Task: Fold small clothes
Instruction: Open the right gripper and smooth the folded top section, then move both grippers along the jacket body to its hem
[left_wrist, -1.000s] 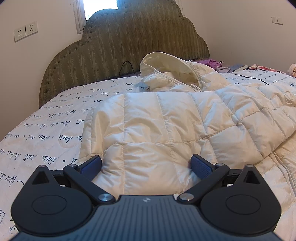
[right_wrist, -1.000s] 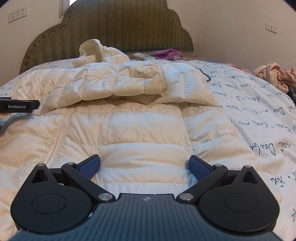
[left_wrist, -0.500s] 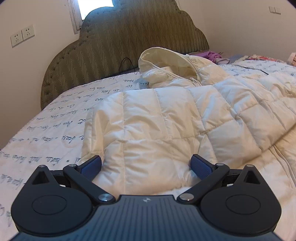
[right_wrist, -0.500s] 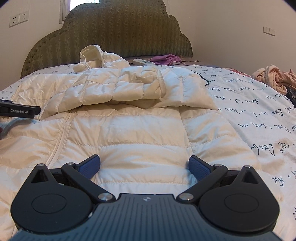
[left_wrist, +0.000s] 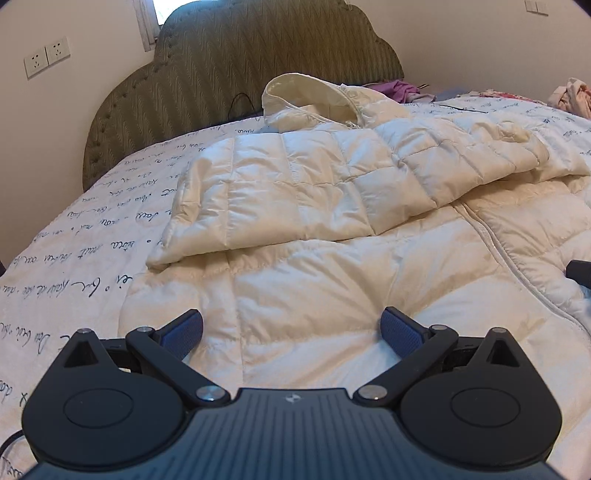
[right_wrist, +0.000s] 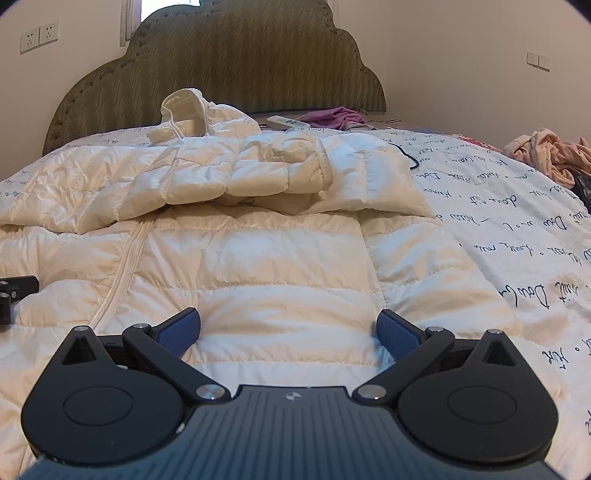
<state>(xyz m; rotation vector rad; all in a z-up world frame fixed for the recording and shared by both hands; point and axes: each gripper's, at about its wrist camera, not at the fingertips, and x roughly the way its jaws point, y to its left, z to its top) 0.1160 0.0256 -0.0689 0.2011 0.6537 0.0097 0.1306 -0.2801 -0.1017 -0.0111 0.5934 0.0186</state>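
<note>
A cream quilted hooded jacket (left_wrist: 332, 266) lies front up on the bed, zipper (left_wrist: 491, 240) down its middle. Both sleeves are folded across the chest (right_wrist: 258, 173), and the hood (right_wrist: 184, 110) points at the headboard. My left gripper (left_wrist: 291, 330) is open, its blue pads pressed on the jacket's lower left hem area. My right gripper (right_wrist: 289, 328) is open over the lower right hem area. The left gripper's side shows at the left edge of the right wrist view (right_wrist: 14, 291).
The bed has a white quilt with dark script (right_wrist: 517, 229) and an olive padded headboard (right_wrist: 240, 62). A white remote (right_wrist: 288, 122), purple cloth (right_wrist: 336, 116), a black cable (right_wrist: 406, 157) and a pile of pink clothes (right_wrist: 554, 155) lie further back and right.
The left gripper has drawn back from the folded sleeve down to the jacket's lower hem area. The right gripper has shifted only slightly. Both stay open.
</note>
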